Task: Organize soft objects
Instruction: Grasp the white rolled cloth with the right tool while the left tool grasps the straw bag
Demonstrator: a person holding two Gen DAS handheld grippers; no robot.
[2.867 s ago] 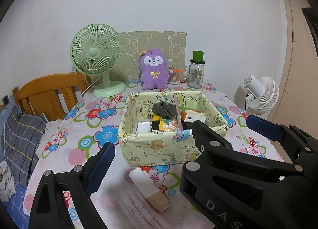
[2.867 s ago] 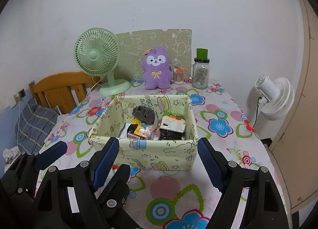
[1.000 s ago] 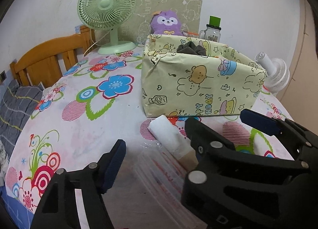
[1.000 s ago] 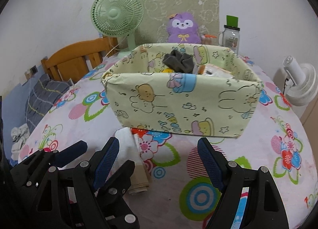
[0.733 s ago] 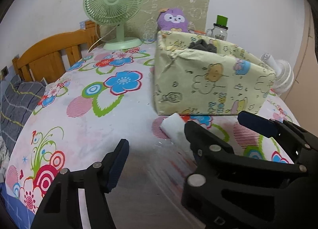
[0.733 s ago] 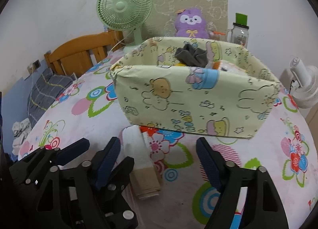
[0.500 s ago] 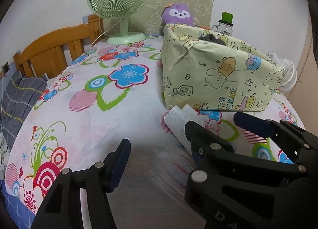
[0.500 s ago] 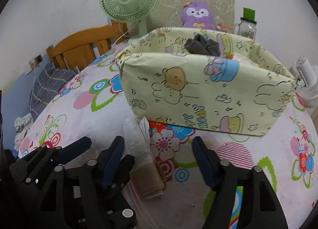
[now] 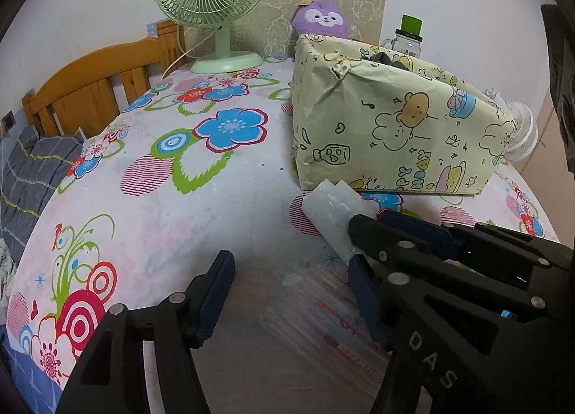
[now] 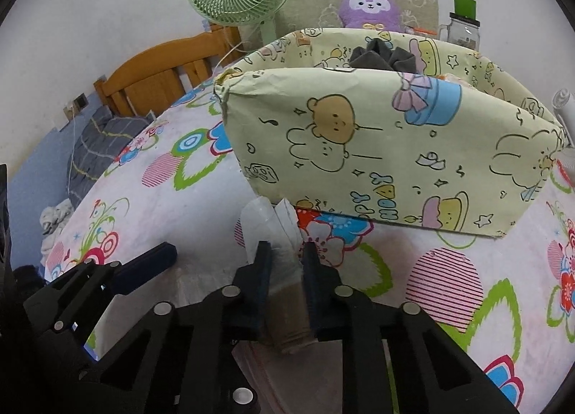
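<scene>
A soft white and tan pack in clear wrap [image 10: 278,234] lies on the flowered table in front of the pale yellow cartoon-print fabric bin [image 10: 388,148]. My right gripper [image 10: 285,265] is shut on the pack, one finger on each side. The pack also shows in the left wrist view [image 9: 332,212], with the right gripper's fingers [image 9: 413,234] over it. My left gripper [image 9: 287,291] is open and empty, low over the table to the left of the pack. A dark grey cloth [image 10: 384,56] sticks up inside the bin.
A clear plastic bag [image 9: 334,317] lies under the grippers. Behind the bin stand a green fan [image 9: 212,4], a purple plush [image 10: 370,8] and a green-lidded jar [image 10: 463,26]. A wooden headboard [image 9: 90,90] is at the left, a white fan [image 9: 521,130] at the right.
Both grippers came down and forward toward the bin's front. My right gripper has closed on the wrapped pack, which it was open around half a second ago. The left gripper stays open.
</scene>
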